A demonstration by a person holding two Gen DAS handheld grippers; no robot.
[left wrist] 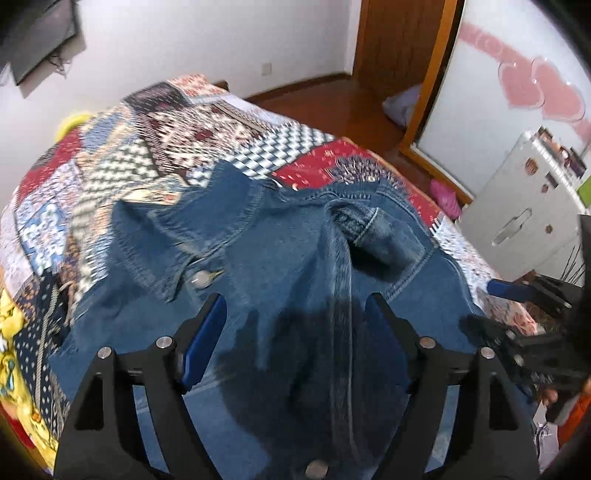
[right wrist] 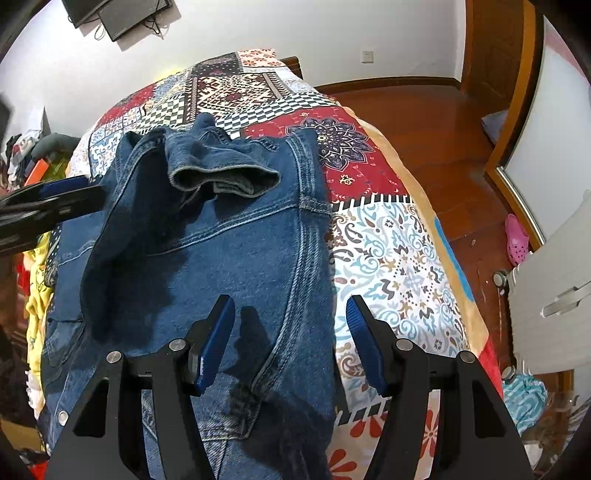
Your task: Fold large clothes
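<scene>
A blue denim jacket lies spread on a patchwork quilt on the bed, and one sleeve is folded across its upper part. My left gripper hovers over the middle of the denim, jaws wide apart with nothing pinched between the blue pads. It also shows at the left edge of the right wrist view as the left gripper. My right gripper stands open above the jacket, at its right edge where it meets the quilt. It appears in the left wrist view as the right gripper.
A white cabinet stands close to the bed's right side, beyond a strip of wooden floor with a pink shoe. Yellow cloth lies heaped at the bed's left edge. A screen hangs on the far wall.
</scene>
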